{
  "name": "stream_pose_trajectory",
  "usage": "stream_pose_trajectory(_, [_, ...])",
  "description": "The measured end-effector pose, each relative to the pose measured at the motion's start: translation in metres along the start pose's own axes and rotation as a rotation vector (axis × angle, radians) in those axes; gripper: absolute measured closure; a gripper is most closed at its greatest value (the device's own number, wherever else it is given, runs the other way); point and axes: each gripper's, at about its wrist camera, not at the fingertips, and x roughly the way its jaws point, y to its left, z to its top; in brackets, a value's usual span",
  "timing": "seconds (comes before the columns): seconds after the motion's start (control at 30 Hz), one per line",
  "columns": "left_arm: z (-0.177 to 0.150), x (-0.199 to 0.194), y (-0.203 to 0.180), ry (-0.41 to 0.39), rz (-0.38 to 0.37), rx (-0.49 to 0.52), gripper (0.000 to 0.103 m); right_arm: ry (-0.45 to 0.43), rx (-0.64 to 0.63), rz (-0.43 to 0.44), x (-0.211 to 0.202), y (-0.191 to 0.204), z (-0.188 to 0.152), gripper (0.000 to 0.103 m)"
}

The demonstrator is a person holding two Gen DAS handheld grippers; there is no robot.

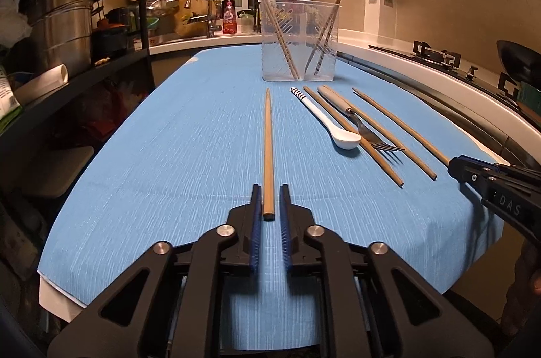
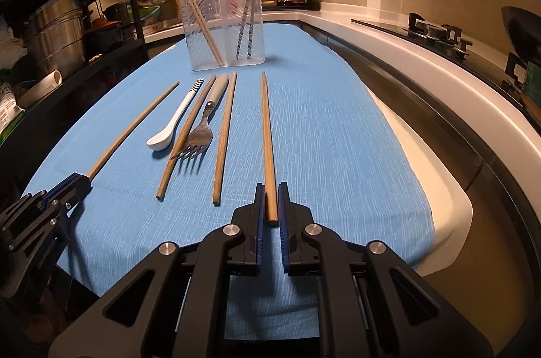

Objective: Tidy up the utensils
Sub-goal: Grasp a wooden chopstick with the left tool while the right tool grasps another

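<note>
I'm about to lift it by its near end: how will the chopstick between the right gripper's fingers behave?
The chopstick looks like straight wood, so probably stiff and light. Pinched only at its end by the right gripper, it may pivot downward. The textured blue cloth should limit rolling.

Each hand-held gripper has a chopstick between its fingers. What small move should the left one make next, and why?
Probably close the left hand-held gripper fully on the chopstick. A thin strip of blue cloth shows beside the stick, so it looks unclamped. The right hand-held gripper looks shut on the other chopstick, and the clear cup stands behind.
</note>
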Motion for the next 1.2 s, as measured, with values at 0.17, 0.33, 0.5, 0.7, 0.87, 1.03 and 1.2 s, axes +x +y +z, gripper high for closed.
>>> stream_pose_trajectory(0.17, [0.001, 0.006, -0.004, -0.025, 0.017, 0.01, 0.085, -0.007, -0.007, 0.005, 0.002, 0.001, 0.001, 0.093])
stream_pose_trajectory(0.33, [0.001, 0.007, -0.006, -0.033, 0.022, 0.012, 0.085, -0.013, -0.01, 0.008, 0.003, 0.001, 0.0, 0.093])
stream_pose_trajectory(0.5, [-0.001, 0.007, -0.008, -0.035, 0.027, 0.016, 0.085, -0.014, -0.01, 0.008, 0.003, 0.002, 0.0, 0.093])
stream_pose_trajectory(0.7, [0.0, 0.008, -0.007, -0.035, 0.027, 0.017, 0.085, -0.018, -0.017, 0.006, 0.003, 0.004, 0.001, 0.093])
stream_pose_trajectory(0.87, [0.001, 0.008, -0.01, -0.035, 0.025, 0.028, 0.089, -0.019, -0.023, 0.007, 0.004, 0.005, 0.001, 0.095])
stream_pose_trajectory(1.03, [0.002, 0.007, -0.013, -0.035, 0.022, 0.042, 0.096, -0.014, -0.02, 0.014, 0.003, 0.005, 0.002, 0.096])
stream_pose_trajectory(1.2, [0.003, 0.008, -0.011, -0.029, 0.017, 0.027, 0.096, -0.008, -0.026, 0.023, 0.001, 0.004, 0.001, 0.096])
